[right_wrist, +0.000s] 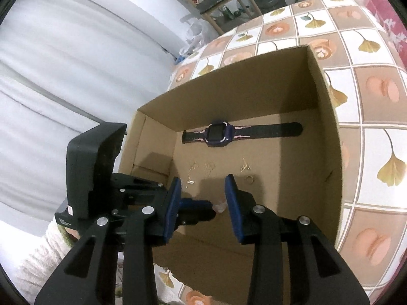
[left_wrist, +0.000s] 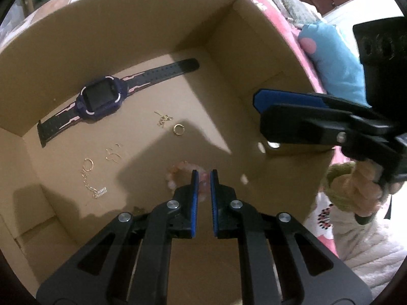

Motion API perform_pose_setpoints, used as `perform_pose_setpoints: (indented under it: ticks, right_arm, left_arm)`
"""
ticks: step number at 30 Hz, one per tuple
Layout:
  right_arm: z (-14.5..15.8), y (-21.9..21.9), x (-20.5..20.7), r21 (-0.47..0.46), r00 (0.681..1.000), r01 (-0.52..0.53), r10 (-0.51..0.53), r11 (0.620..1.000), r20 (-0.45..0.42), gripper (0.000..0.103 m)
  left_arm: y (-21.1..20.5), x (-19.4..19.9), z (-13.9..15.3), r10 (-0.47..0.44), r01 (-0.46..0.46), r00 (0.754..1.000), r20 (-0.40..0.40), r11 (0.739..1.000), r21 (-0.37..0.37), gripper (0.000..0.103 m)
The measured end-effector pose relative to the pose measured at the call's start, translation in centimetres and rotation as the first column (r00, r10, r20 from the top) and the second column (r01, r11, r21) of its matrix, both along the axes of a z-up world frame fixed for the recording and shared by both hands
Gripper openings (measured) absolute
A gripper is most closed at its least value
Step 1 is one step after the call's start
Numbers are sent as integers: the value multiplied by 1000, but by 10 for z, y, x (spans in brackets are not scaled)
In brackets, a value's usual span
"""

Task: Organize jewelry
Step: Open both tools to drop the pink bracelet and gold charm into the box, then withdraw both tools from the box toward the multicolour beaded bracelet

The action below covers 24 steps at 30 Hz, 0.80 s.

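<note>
An open cardboard box [left_wrist: 229,63] holds a purple and black smartwatch [left_wrist: 101,99] along its back wall. On the floor in front of it lie a gold ring [left_wrist: 178,129], small gold earrings [left_wrist: 162,120], thin hoops [left_wrist: 113,153] and a fine chain [left_wrist: 89,178]. My left gripper [left_wrist: 204,174] reaches down into the box, its jaws nearly together on a pink bead bracelet [left_wrist: 175,175] near the box floor. My right gripper [right_wrist: 203,178] hovers over the box's near side, open, with nothing between its fingers. It also shows at the right of the left wrist view [left_wrist: 259,109].
The box [right_wrist: 325,152] sits on a tablecloth [right_wrist: 368,101] printed with ginkgo leaves. White fabric [right_wrist: 63,76] lies to the left of the table. A blue cushion [left_wrist: 335,58] and pink cloth lie beyond the box. A person's hand [left_wrist: 363,188] grips the right tool.
</note>
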State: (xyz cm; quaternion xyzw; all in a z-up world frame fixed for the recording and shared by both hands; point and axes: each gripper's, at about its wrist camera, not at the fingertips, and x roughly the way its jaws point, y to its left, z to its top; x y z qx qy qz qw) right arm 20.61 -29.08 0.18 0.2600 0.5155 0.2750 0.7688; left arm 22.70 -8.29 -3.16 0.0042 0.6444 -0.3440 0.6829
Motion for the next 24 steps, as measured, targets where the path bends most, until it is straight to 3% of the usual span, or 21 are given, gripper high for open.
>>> perform_pose_setpoints:
  ticks: [4,8,13,20,21,23,24]
  right_arm:
    - [-1,-3,-1,0,1000,11,-11,1000,1,36]
    - [-2,-6,-4,6,1000,18,-18,1000,-2,36]
    - [0,-9,-8,-5,1000,24,-24,1000,4,36]
    - [14,-16,-19,-15,996,60,-59,998,61,36]
    - [17,-17,-22,-12,995,68,-67,998,74,36]
    - [29,-20,-33,-8,987,85,-83,996,135,36]
    - [35,-21,-40,-9,982,93,-91,996,167,42]
  left_arm:
    - [2,0,6,13,-15,999,46,999,49,9]
    - [6,4,-5,35,-35,999,6,996,86,9]
    - [11,7,-3,55,-59,998,36,992,109,11]
    - [18,1,25,48,-86,972,229,984,158,22]
    - [19,-4,33,42,-88,961,275,983,159,26]
    - [21,-13,48,37,-96,935,353,984,150,49]
    - [23,-22,59,40,-105,910,413,985,136,53]
